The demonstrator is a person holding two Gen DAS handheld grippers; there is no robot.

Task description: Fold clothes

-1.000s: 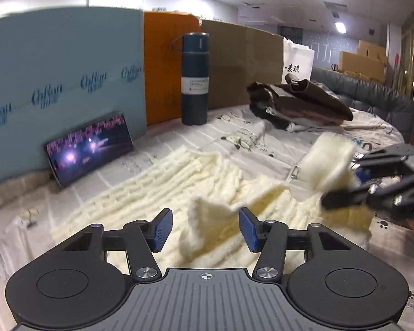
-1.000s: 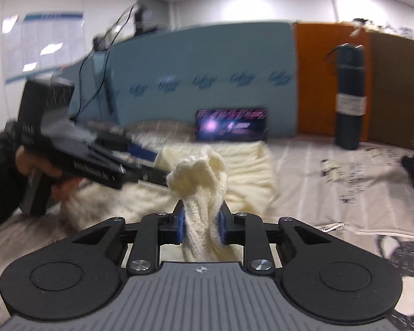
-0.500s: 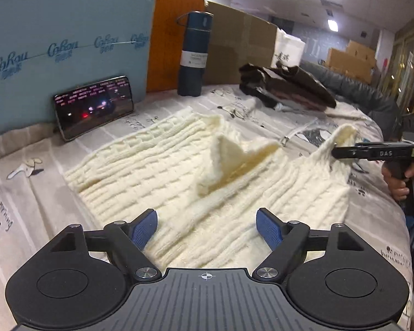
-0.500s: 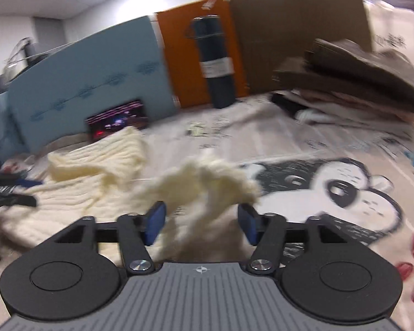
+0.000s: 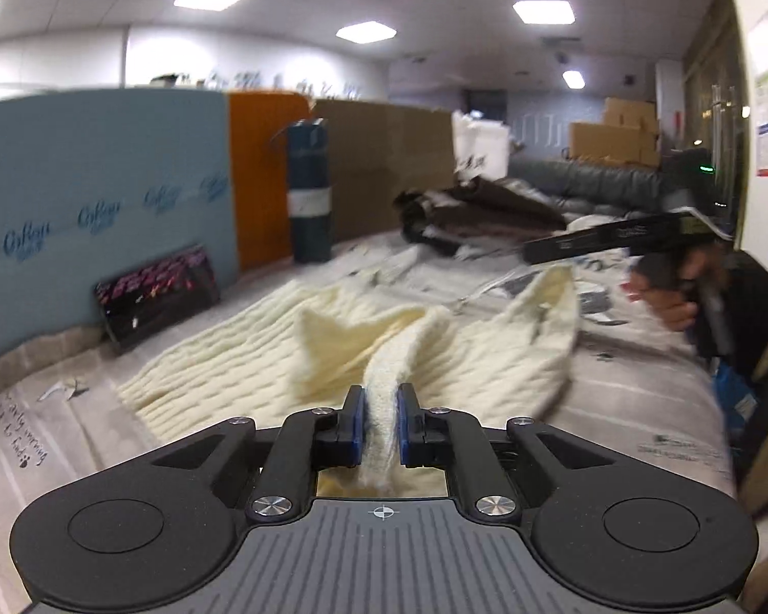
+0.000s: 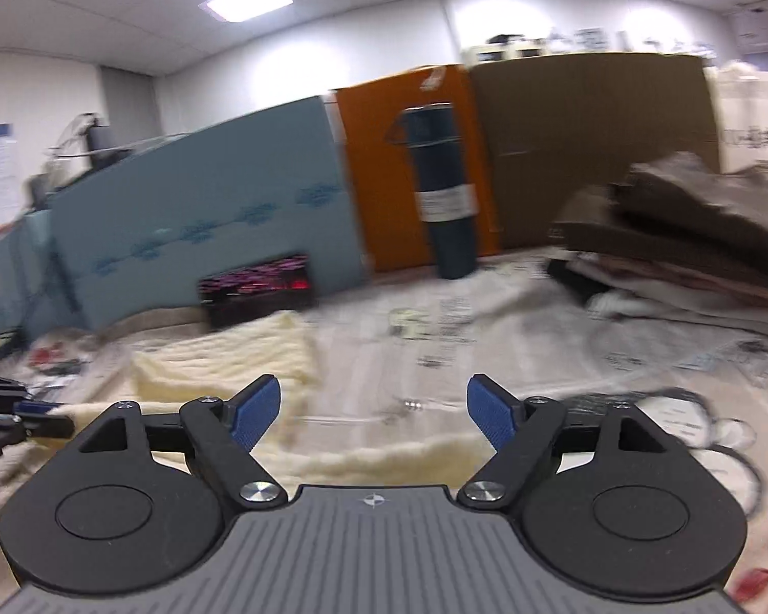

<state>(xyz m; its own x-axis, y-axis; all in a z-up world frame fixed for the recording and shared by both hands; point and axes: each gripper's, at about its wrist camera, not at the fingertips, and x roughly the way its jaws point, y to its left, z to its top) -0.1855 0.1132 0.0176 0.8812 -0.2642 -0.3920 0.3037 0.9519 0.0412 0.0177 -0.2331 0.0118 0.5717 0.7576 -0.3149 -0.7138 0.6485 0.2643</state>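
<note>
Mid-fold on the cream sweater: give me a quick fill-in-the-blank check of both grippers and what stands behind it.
1. The left gripper is shut on a fold of the ____ sweater.
2. The right gripper is ____, with nothing between its pads.
3. The dark blue flask stands in front of the ____ panel.
4. The phone leans against the ____ board.

Missing words: cream; open; orange; blue

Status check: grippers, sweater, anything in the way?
Left gripper shut on cream sweater fold. Right gripper open, empty. Nothing in the way nearby.
</note>
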